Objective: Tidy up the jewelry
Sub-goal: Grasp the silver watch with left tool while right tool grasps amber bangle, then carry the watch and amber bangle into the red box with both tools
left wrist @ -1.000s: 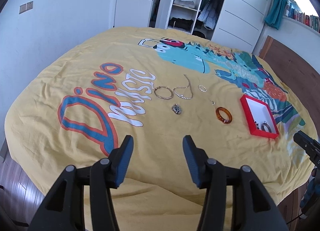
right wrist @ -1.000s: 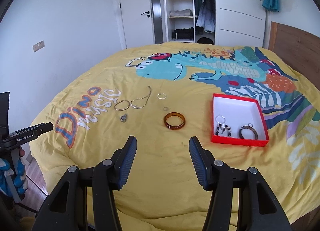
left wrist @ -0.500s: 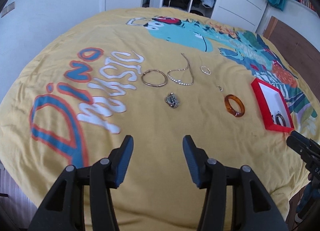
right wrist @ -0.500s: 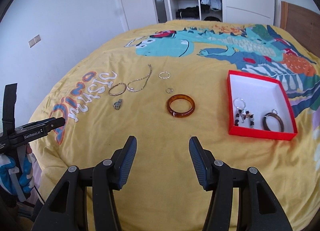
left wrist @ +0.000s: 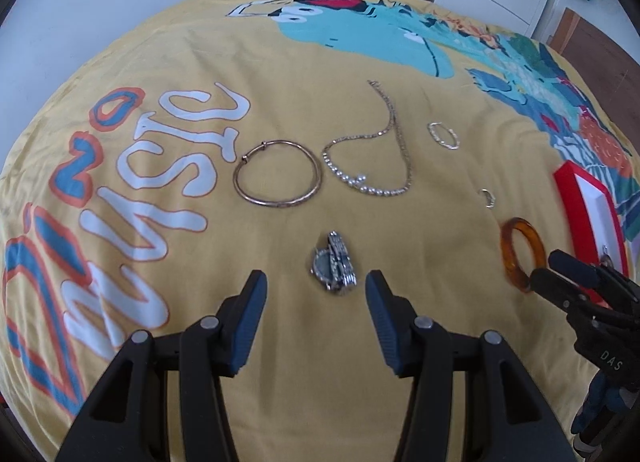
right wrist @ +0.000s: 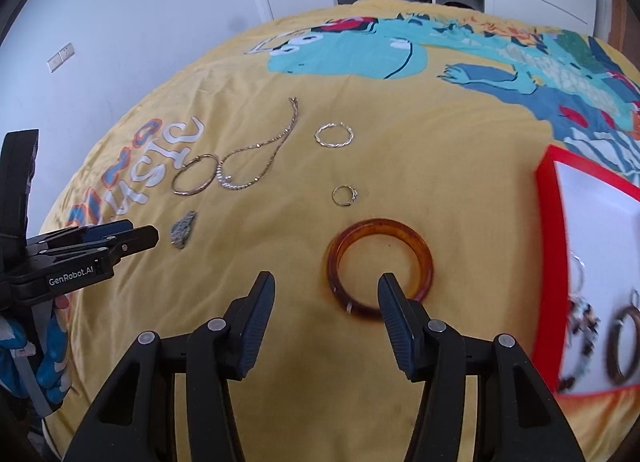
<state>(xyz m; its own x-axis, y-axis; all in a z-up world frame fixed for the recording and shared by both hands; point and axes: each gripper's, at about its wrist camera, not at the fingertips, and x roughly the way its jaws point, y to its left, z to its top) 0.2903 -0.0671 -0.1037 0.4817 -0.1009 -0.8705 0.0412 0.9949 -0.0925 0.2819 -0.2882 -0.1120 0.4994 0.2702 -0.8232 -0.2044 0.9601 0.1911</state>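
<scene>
Jewelry lies on a yellow dinosaur bedspread (left wrist: 168,62). My left gripper (left wrist: 316,282) is open and points down at a crumpled silver piece (left wrist: 334,262), which lies just ahead of its fingertips, untouched. In the right wrist view my right gripper (right wrist: 326,282) is closing around the near rim of an amber bangle (right wrist: 380,227). One finger is over the bangle's hole and the other is outside it; the pads do not press. A red tray (right wrist: 548,222) at the right holds a beaded earring and a dark ring (right wrist: 624,342).
Farther back lie a thin gold bangle (left wrist: 236,180), a pearl-and-chain necklace (left wrist: 372,190), a twisted hoop (right wrist: 320,138) and a small ring (right wrist: 334,194). A wardrobe and a door stand beyond the bed. A gloved hand holds the left gripper (right wrist: 132,236).
Both grippers have come down and forward over the bed. The left has arrived at the silver piece, the right at the amber bangle, with its jaws slightly narrower.
</scene>
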